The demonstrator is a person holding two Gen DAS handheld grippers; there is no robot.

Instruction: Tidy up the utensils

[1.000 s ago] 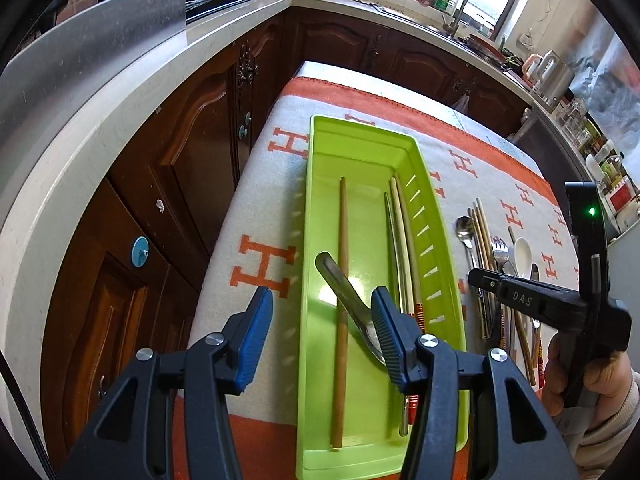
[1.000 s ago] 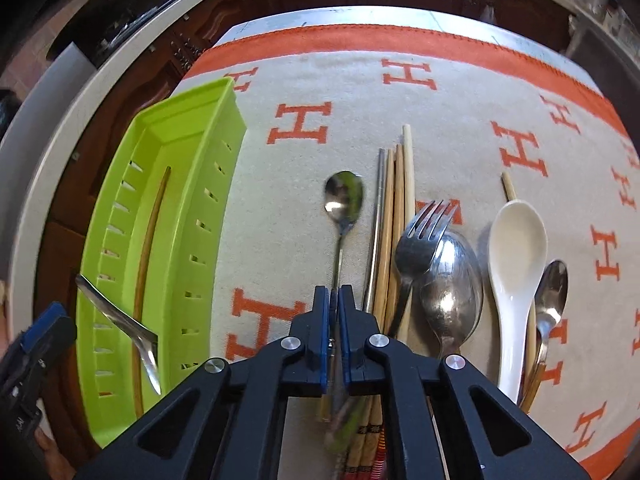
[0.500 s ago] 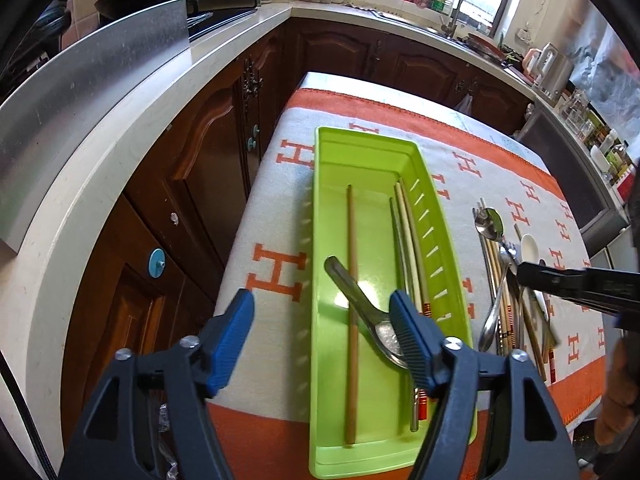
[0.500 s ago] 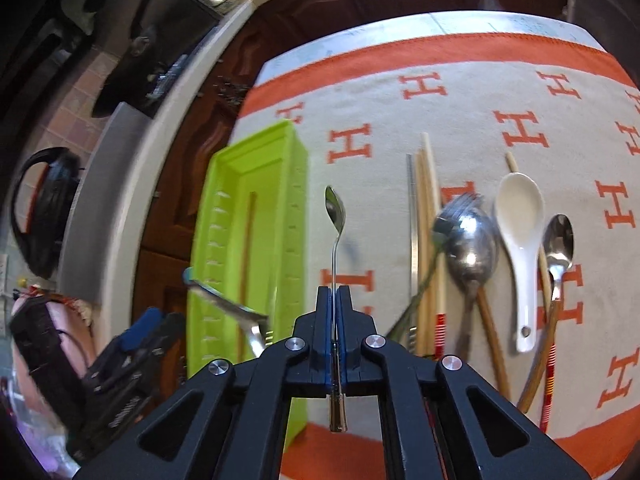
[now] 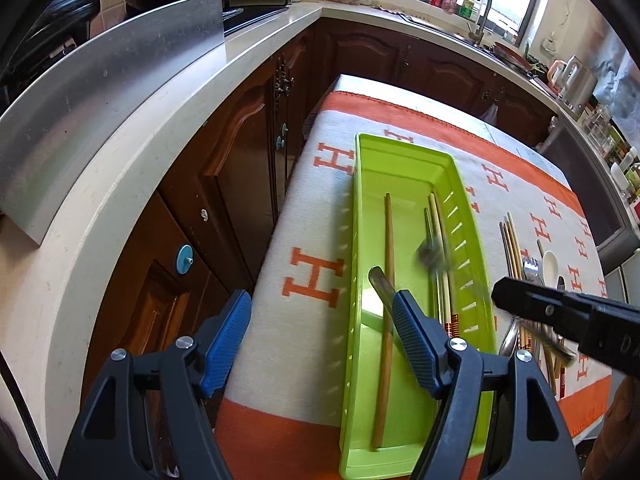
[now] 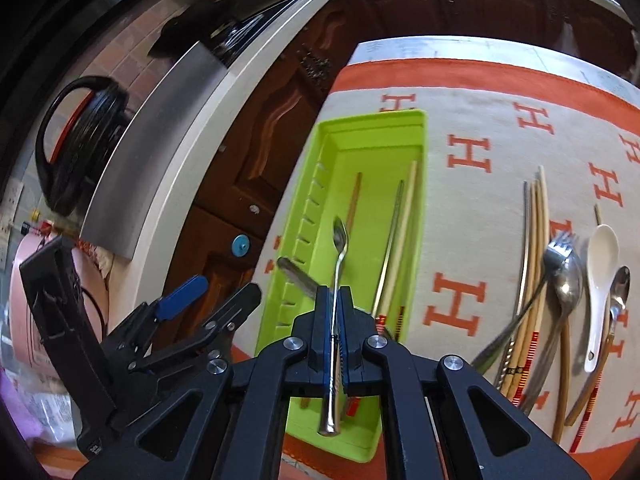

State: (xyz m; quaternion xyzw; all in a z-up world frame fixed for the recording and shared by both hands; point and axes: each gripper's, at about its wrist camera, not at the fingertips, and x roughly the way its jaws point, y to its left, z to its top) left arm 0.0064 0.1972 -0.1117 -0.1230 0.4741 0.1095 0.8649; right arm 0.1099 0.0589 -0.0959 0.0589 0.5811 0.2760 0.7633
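My right gripper (image 6: 332, 320) is shut on the handle of a small metal spoon (image 6: 340, 236) and holds it in the air above the green tray (image 6: 372, 120). In the left wrist view the spoon (image 5: 432, 256) is a blur over the tray (image 5: 400, 176), with the right gripper (image 5: 520, 296) coming in from the right. My left gripper (image 5: 320, 340) stands open at the tray's near left corner, with only cloth between its pads. Inside the tray lie a wooden chopstick (image 5: 388, 280), a few more chopsticks (image 5: 438, 240) and a metal utensil handle (image 5: 380, 280).
Further right on the orange and white cloth lie chopsticks (image 6: 536, 240), a fork (image 6: 560, 248), a large spoon (image 6: 570, 284), a white ceramic spoon (image 6: 602, 264) and a small spoon (image 6: 620, 284). A counter (image 5: 120, 184) with dark cabinets runs close along the table's left edge.
My right gripper has lifted the small spoon off the cloth and carried it left, over the tray. The left gripper's jaws have spread wider and it has drawn back a little.
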